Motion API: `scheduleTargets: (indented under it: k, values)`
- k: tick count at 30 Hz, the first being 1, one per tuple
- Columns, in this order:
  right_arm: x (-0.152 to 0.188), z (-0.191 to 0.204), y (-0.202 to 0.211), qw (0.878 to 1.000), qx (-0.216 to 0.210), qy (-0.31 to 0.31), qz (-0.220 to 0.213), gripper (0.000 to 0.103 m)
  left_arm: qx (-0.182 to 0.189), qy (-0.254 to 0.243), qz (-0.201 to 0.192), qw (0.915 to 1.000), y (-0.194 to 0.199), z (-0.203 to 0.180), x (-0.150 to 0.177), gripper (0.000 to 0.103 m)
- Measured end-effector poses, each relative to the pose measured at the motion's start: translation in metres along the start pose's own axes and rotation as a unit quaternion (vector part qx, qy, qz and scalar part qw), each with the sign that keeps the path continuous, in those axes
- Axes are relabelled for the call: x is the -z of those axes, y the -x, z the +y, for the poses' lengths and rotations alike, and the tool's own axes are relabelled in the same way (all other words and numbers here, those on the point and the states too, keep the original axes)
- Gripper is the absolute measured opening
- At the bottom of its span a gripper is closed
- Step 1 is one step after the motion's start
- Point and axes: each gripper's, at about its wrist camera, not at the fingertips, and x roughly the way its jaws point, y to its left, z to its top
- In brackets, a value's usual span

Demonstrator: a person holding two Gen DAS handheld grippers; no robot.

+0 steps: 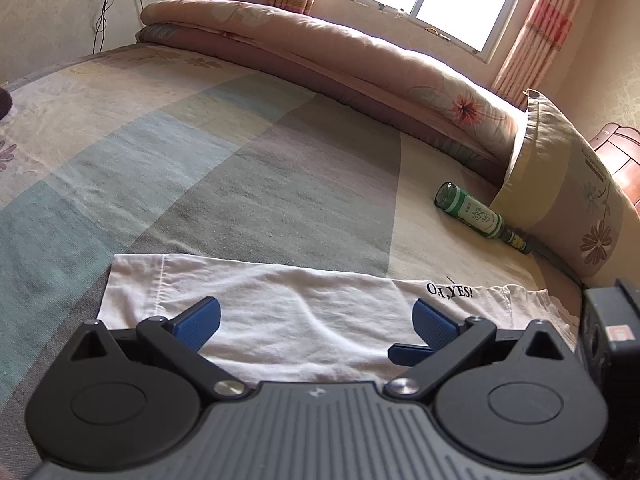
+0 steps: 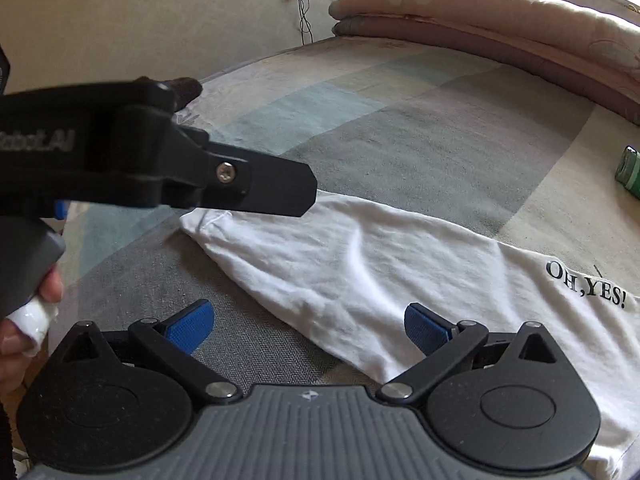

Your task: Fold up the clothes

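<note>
White T-shirt [image 2: 360, 276] lies on the bed [image 2: 420, 140] as a long narrow band, "OH, YES!" print up: folded at least 1 time lengthwise, crosswise folds apparently remaining. Left gripper [image 1: 316, 322] and right gripper [image 2: 306, 326] hover over it, jaws wide, holding nothing.

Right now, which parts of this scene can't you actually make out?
- White T-shirt: near edge hidden by the left tongs body, left wrist view.
- Green bottle: cut off by the frame edge, right wrist view.
- Bottle label: print too small, left wrist view.
- Shirt's far corner: behind the other tool, right wrist view.
</note>
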Motion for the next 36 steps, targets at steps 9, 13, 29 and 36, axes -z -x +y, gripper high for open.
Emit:
scheduleTargets:
  k: [9, 13, 29, 36]
  values:
    - [0.001, -0.006, 0.005, 0.997, -0.073, -0.033, 0.001, 0.103, 0.011, -0.005, -0.003, 0.9999, 0.008, -0.001, -0.002, 0.101]
    - [0.012, -0.047, 0.054, 0.996, 0.011, -0.082, -0.028, 0.103, 0.015, -0.009, -0.01, 0.9998, 0.011, -0.005, -0.003, 0.102]
    - [0.06, -0.11, 0.083, 0.975, 0.023, -0.22, 0.024, 0.103, 0.007, -0.009, 0.016, 0.9998, -0.008, -0.013, 0.001, 0.102]
    - [0.051, -0.13, 0.078, 0.962, 0.06, -0.263, -0.032, 0.103, 0.008, -0.013, 0.008, 0.9999, -0.002, -0.013, 0.001, 0.102]
